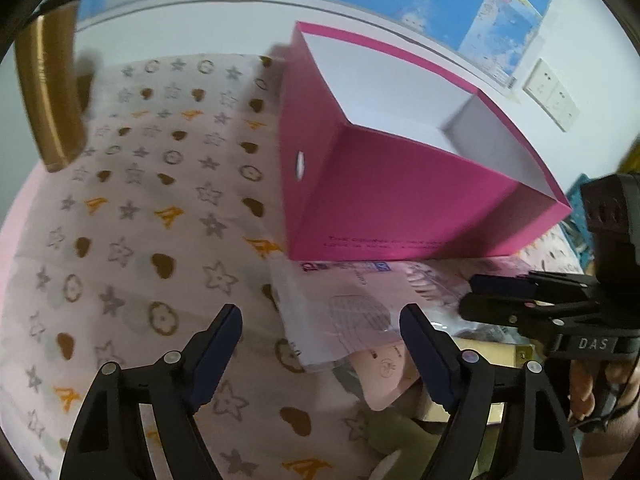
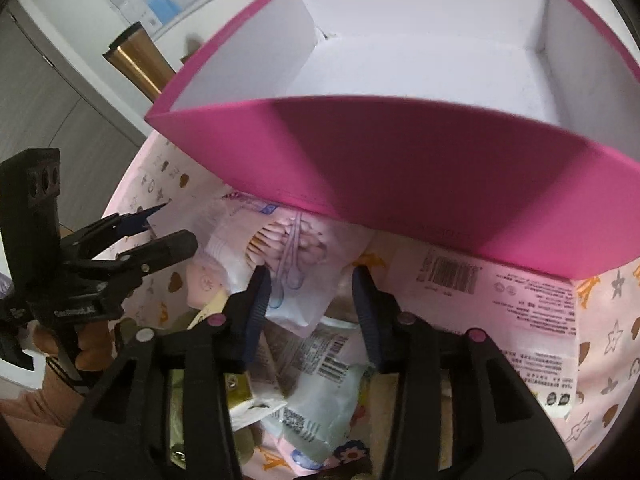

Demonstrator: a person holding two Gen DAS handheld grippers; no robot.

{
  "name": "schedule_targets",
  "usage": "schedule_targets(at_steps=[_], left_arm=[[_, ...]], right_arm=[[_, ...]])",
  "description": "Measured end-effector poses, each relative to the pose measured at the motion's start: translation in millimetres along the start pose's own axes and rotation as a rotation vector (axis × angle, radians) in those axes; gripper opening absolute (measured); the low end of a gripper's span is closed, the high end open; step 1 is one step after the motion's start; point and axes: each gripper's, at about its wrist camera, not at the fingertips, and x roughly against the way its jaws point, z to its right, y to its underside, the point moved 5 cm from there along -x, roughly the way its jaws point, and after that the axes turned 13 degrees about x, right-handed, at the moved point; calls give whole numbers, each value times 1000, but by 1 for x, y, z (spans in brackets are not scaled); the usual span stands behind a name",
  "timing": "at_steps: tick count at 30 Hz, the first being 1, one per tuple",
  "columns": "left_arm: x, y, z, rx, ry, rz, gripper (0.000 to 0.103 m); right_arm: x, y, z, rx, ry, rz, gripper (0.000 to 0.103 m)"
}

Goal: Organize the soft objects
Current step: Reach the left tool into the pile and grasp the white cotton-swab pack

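Note:
A magenta box (image 1: 384,208) with a white inside stands open and empty on the patterned cloth; it fills the top of the right wrist view (image 2: 400,184). In front of it lies a pile of soft packets: a clear bag of cotton swabs (image 2: 288,248), a pink packet (image 1: 384,372) and a pale blue packet (image 2: 320,408). My left gripper (image 1: 320,340) is open above the pile's left edge and holds nothing. My right gripper (image 2: 312,312) is open over the swab bag, which lies between its fingers. Each gripper shows in the other's view, the right (image 1: 472,292) and the left (image 2: 176,228).
A gold tumbler (image 1: 52,92) stands at the back left of the table. A large pink flat pack with a barcode (image 2: 500,312) lies to the right under the box's front. The cloth (image 1: 140,240) with stars and hearts covers the table. A wall lies behind.

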Motion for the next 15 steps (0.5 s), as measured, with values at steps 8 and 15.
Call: schedule_targets(at_steps=[8, 15], left_arm=[[-19, 1, 2, 9, 96, -110, 61], [-20, 5, 8, 13, 156, -152, 47]], right_arm=[[-16, -5, -4, 23, -13, -49, 59], [-9, -7, 7, -18, -32, 19, 24]])
